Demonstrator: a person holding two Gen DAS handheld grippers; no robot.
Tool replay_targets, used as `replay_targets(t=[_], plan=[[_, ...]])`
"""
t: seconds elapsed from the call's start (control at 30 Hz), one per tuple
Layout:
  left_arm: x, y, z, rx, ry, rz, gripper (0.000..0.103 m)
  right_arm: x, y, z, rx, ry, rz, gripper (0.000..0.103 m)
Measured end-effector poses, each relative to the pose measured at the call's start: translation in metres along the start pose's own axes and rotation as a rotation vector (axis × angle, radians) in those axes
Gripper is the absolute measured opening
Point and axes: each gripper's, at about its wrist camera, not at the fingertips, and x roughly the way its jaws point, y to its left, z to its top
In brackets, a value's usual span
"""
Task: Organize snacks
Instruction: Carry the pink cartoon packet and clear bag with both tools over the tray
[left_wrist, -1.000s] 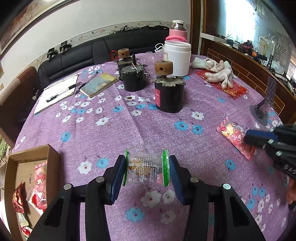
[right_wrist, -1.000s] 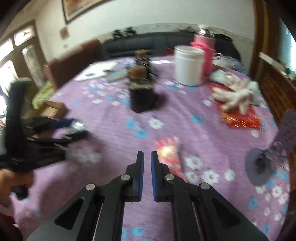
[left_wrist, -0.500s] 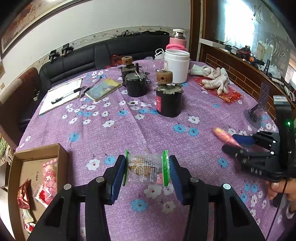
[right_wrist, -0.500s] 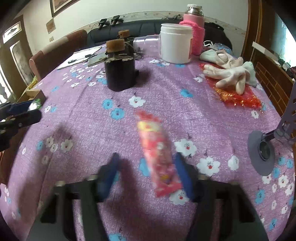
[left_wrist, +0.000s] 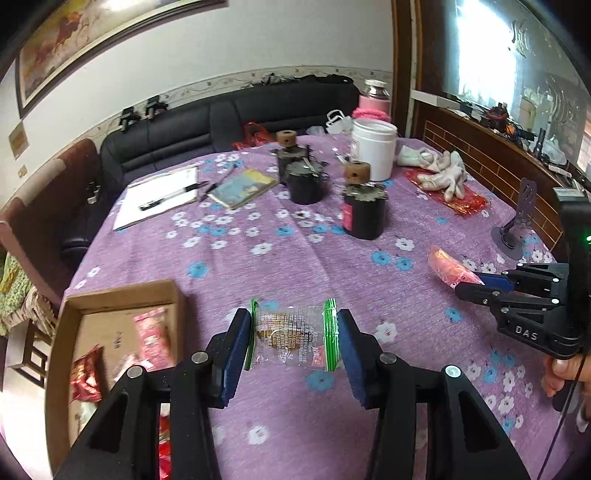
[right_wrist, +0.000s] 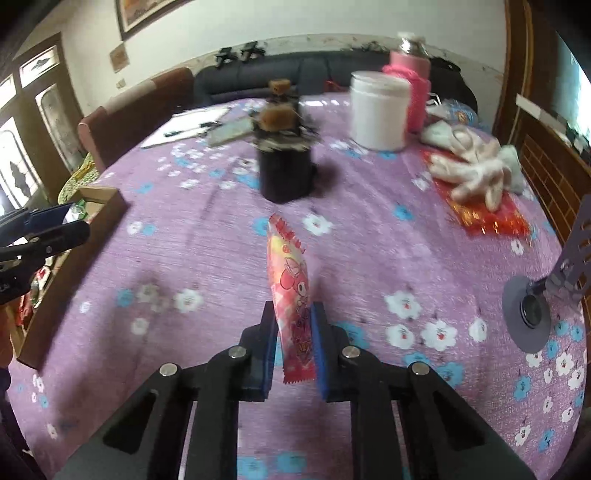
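My left gripper (left_wrist: 291, 339) is shut on a clear snack packet with green ends (left_wrist: 286, 332), held above the purple flowered tablecloth. An open cardboard box (left_wrist: 122, 295) with several red and pink snack packets inside lies just left of it at the table's edge. My right gripper (right_wrist: 293, 332) is shut on the lower end of a long pink snack packet (right_wrist: 290, 273), which stands up from the jaws, off the cloth. In the left wrist view the right gripper (left_wrist: 465, 284) and its pink packet (left_wrist: 445, 267) are at the right. The left gripper (right_wrist: 70, 221) shows beside the box (right_wrist: 107, 201).
Two black jars with cork knobs (left_wrist: 364, 214) (left_wrist: 304, 182) stand mid-table, with a white jar (left_wrist: 373, 147) and pink flask (left_wrist: 373, 101) behind. White gloves (left_wrist: 443, 175) lie on a red packet. A notepad with pen (left_wrist: 159, 197), a book (left_wrist: 242, 186) and a grey stand (left_wrist: 515, 236) are also here.
My right gripper opened around the pink packet lying on the cloth, shut on it and lifted it. My left gripper carried the clear packet left and up, nearer the box.
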Motion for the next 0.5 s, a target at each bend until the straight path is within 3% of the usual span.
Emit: replay_targets(t=[0.27, 0.5], plan=[[-0.026, 0.05, -0.029, -0.074, 0.002, 0.061, 0.051, -0.014, 0.062, 0.011, -0.073, -0.034, 0.098, 0.016], [-0.055, 0.105, -0.061, -0.163, -0.003, 0.132, 0.051, -0.015, 0.14, 0.016, -0.152, -0.039, 0.204, 0.016]])
